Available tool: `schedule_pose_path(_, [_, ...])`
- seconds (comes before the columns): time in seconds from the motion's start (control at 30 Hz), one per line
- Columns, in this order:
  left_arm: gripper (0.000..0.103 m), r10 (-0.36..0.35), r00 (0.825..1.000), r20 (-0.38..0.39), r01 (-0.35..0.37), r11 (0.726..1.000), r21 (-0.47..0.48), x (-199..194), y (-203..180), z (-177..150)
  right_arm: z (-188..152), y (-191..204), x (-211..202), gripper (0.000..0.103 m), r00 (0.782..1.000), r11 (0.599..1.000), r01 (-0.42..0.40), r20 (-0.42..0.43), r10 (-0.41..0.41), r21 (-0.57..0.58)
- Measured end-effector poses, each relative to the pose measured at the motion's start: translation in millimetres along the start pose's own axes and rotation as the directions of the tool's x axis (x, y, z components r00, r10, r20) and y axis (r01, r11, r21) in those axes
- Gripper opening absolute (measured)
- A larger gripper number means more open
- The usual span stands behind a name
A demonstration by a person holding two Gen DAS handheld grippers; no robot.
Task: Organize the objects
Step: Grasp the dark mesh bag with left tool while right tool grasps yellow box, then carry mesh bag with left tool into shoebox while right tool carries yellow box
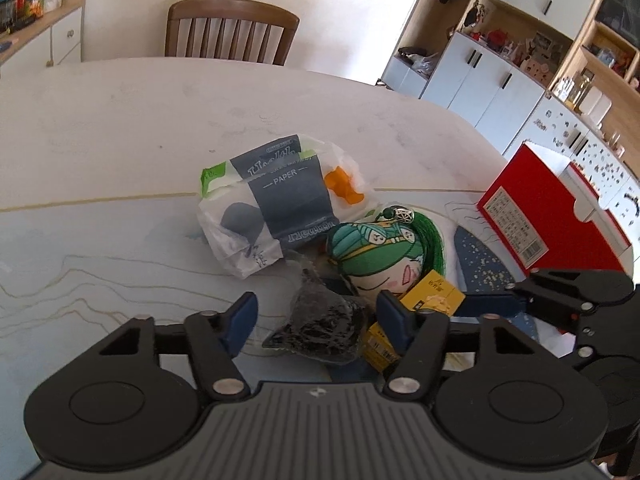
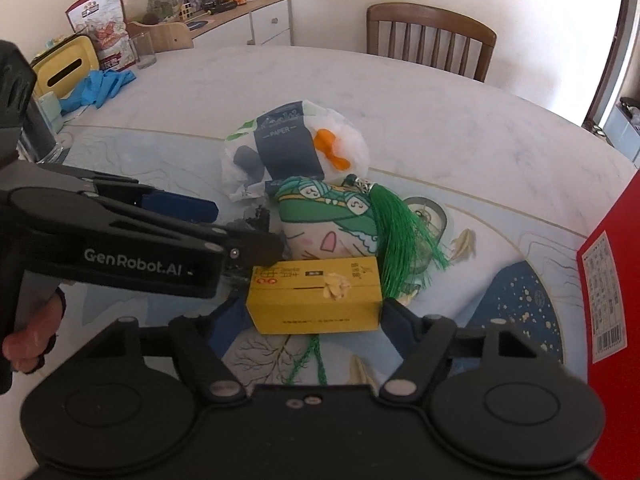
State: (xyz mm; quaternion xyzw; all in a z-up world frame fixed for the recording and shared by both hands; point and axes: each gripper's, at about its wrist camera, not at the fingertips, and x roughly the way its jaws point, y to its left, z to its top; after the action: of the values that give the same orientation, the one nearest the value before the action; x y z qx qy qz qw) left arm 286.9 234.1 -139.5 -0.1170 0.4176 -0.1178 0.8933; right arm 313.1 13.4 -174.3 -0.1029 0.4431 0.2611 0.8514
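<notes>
My left tongs [image 1: 316,316] hang over a crumpled black foil packet [image 1: 320,330], blue pads either side of it w/ a gap showing on the left pad; not clamped, jaws apart. My right tongs [image 2: 316,314] straddle the yellow carton [image 2: 314,294]: the box fills the space between the pads, but I can't tell if they actually press on it (ends are hidden by the box itself).

Taking the yellow carton as the landmark: the green-haired plush doll head [image 2: 320,216] lies just behind it, touching, its green tassel [image 2: 400,232] draped down past the carton's right end. The black packet sits just left of the carton, under my left tongs. Further back, beyond the doll, is the white plastic bag [image 1: 268,208] w/ a dark "PAPER" tissue pack and something orange inside. Well to the right of the carton stands the red box [image 1: 552,216], barcode label facing in. Everything rests on the pale patterned worktop [image 1: 120,248]. Far behind, a wooden chair [image 2: 432,36].
</notes>
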Motion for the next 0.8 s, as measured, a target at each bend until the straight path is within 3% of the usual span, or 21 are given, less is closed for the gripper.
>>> schedule_pose_path(0.13, [0.040, -0.018, 1.000, -0.018, 0.017, 0.999, -0.027, 0.5, 0.6, 1.6, -0.4, 0.2, 0.0, 0.070, 1.000, 1.000, 0.007, 0.002, -0.007, 0.000])
schedule_pose_path(0.27, [0.033, 0.004, 1.000, -0.026, -0.004, 1.000, -0.014, -0.7, -3.5, 1.3, -1.7, 2.0, -0.7, 0.069, 1.000, 1.000, 0.012, 0.005, -0.012, 0.003])
schedule_pose_path(0.8, [0.031, 0.019, 1.000, -0.023, -0.020, 0.998, -0.052, -28.6, -15.5, -11.1, -24.3, -7.1, -38.4, 0.069, 0.999, 0.999, -0.031, 0.030, 0.030, 0.035])
